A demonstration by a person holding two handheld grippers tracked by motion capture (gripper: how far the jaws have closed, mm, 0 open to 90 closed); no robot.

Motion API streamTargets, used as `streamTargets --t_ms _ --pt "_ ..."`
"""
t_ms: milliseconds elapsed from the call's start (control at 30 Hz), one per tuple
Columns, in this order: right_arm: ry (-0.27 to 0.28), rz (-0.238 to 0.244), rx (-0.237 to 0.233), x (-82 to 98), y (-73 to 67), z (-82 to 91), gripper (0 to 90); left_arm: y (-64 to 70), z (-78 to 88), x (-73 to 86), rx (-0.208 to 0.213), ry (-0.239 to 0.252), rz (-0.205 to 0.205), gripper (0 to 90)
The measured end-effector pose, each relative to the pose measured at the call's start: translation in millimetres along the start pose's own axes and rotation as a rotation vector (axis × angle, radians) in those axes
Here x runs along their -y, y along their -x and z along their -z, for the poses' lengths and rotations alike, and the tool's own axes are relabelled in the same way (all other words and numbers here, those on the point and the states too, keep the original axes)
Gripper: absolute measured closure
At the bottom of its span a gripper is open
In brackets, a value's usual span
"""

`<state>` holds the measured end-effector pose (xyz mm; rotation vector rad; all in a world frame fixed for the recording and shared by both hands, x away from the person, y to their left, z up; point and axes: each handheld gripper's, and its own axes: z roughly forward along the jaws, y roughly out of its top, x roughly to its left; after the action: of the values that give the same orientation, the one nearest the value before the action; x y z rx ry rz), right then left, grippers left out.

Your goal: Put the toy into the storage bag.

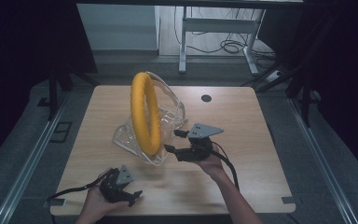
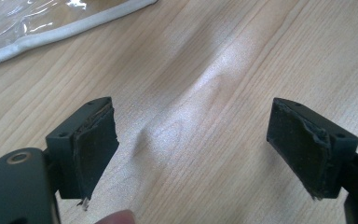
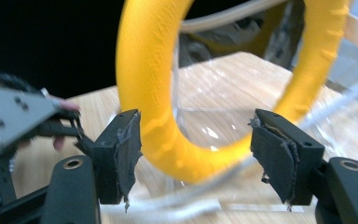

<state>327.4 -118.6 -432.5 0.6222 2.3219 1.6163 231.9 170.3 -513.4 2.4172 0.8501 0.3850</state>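
Reaching — right gripper (image 1: 171, 141) jaws apart by yellow ring (image 1: 145, 114) | left gripper (image 1: 134, 197) apart

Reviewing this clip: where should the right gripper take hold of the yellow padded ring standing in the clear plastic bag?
Probably the lowest arc of the yellow padded ring, approached from the person's side. The ring stands upright, its bottom curve facing the open right gripper, and it looks thin enough to fit between the jaws. The clear plastic bag wraps its lower part, so plastic may get pinched.

Both forearms are bare. Each black gripper (image 1: 177, 141) carries a grey three-cornered plate with small screw holes, a trailing black cable, and frayed dark pads (image 3: 128, 154).
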Motion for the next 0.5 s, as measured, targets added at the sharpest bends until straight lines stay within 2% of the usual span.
streamTargets --t_ms 300,400,500 --pt "-0.043 -0.020 0.042 28.9 5.2 19.6 33.5 0.2 -0.1 0.1 -0.002 -0.001 0.001 15.9" --pt "-0.060 -0.032 0.049 43.4 8.6 28.2 33.6 0.0 -0.1 0.2 -0.005 -0.003 0.002 15.9" --pt "-0.069 -0.042 0.051 49.8 10.5 31.0 33.7 -0.3 -0.2 0.3 -0.005 -0.004 0.001 15.9"
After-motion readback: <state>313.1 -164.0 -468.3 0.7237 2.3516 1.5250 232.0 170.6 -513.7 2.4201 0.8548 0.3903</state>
